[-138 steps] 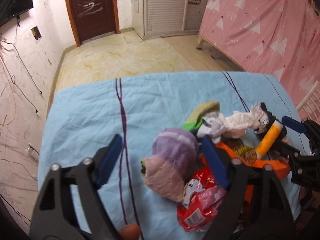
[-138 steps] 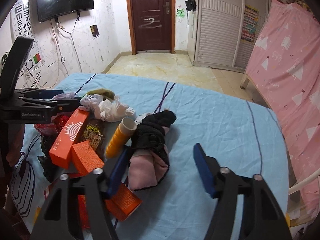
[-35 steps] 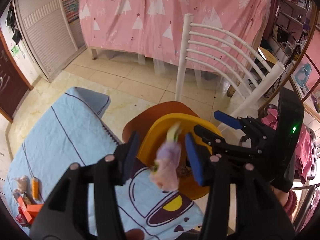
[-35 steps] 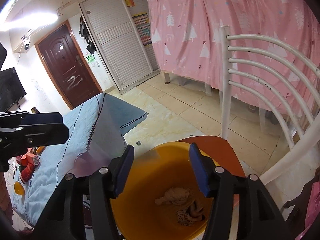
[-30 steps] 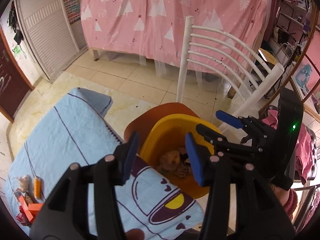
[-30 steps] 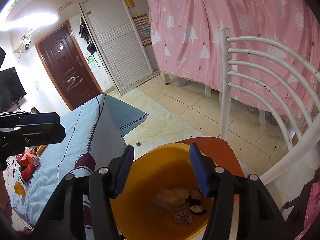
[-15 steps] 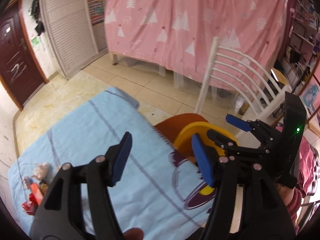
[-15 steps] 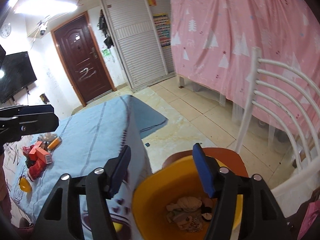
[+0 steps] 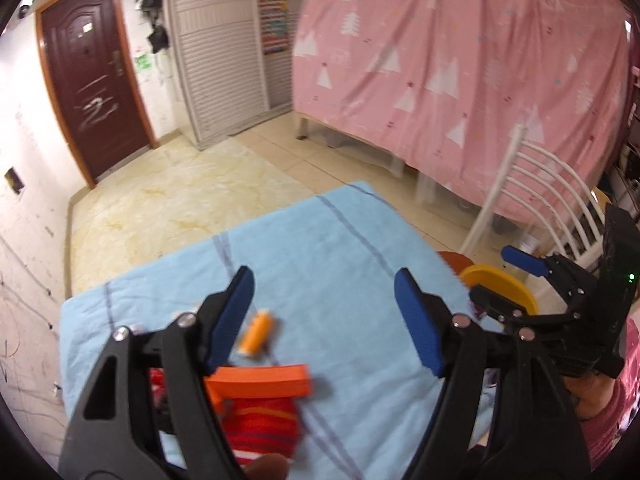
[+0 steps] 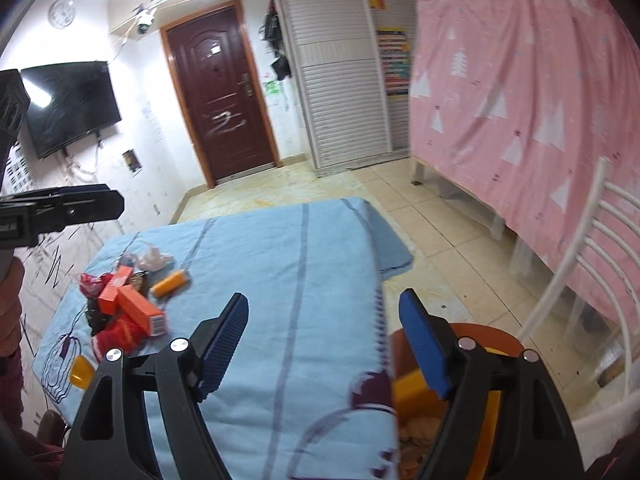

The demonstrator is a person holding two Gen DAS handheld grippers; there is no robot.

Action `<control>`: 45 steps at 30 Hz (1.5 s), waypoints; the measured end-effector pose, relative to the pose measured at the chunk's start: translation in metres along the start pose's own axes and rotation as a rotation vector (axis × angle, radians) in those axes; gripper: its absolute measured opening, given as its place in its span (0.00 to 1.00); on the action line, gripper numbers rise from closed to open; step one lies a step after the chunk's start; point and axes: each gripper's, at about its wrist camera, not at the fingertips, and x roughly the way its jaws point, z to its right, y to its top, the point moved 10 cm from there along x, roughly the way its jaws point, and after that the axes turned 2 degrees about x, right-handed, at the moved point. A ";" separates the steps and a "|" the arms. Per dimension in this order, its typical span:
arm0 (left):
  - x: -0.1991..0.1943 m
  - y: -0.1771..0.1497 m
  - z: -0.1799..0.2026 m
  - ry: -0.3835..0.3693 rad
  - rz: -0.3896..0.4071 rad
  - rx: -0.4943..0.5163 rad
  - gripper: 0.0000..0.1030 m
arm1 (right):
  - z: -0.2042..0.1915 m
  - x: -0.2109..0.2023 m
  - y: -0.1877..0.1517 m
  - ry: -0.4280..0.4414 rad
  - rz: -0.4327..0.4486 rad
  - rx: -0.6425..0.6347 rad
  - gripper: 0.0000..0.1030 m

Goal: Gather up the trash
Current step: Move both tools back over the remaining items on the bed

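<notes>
1. My left gripper [image 9: 324, 312] has its jaws opening, wide, nothing between them.
2. My right gripper [image 10: 324, 336] likewise: jaws opening, empty.
3. The trash pile [image 10: 124, 304] lies at the blue sheet's [image 10: 280, 260] left edge.
4. The yellow basin [image 10: 408, 388] sits on the chair [image 10: 576, 280] past the sheet's right edge.

Both views have swung from the yellow bin [image 10: 408, 386] to the trash pile [image 10: 124, 308] — jaws opening, empty.

Both wrist views angled down over blue bedspread [image 9: 320, 248], sharing door [image 10: 216, 96]
</notes>
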 end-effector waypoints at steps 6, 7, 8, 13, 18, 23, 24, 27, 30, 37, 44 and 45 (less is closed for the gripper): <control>-0.007 -0.011 -0.050 0.052 0.000 -0.047 0.67 | -0.042 0.016 0.006 0.032 -0.019 -0.064 0.69; -0.007 -0.013 -0.058 0.062 -0.002 -0.055 0.67 | -0.050 0.020 0.007 0.038 -0.027 -0.075 0.69; -0.008 -0.015 -0.066 0.069 -0.003 -0.063 0.67 | -0.056 0.024 0.007 0.042 -0.033 -0.084 0.69; -0.013 -0.027 -0.100 0.091 -0.006 -0.102 0.67 | -0.085 0.036 0.004 0.064 -0.061 -0.122 0.69; -0.017 -0.048 -0.131 0.111 -0.021 -0.136 0.67 | -0.115 0.045 0.000 0.092 -0.086 -0.174 0.69; -0.020 -0.074 -0.148 0.109 -0.041 -0.171 0.68 | -0.148 0.057 -0.006 0.148 -0.118 -0.213 0.69; -0.019 -0.081 -0.152 0.112 -0.048 -0.174 0.68 | -0.155 0.059 -0.008 0.157 -0.126 -0.224 0.70; -0.016 -0.099 -0.160 0.122 -0.068 -0.180 0.74 | -0.171 0.066 -0.012 0.166 -0.143 -0.248 0.69; -0.013 -0.112 -0.166 0.127 -0.078 -0.184 0.74 | -0.184 0.071 -0.018 0.178 -0.159 -0.267 0.69; 0.004 -0.128 -0.170 0.103 -0.103 -0.192 0.74 | -0.204 0.081 -0.026 0.194 -0.192 -0.296 0.69; 0.022 -0.137 -0.174 0.076 -0.128 -0.200 0.74 | -0.212 0.093 -0.038 0.210 -0.238 -0.319 0.69; 0.024 -0.139 -0.175 0.073 -0.132 -0.202 0.73 | -0.213 0.095 -0.039 0.212 -0.243 -0.320 0.69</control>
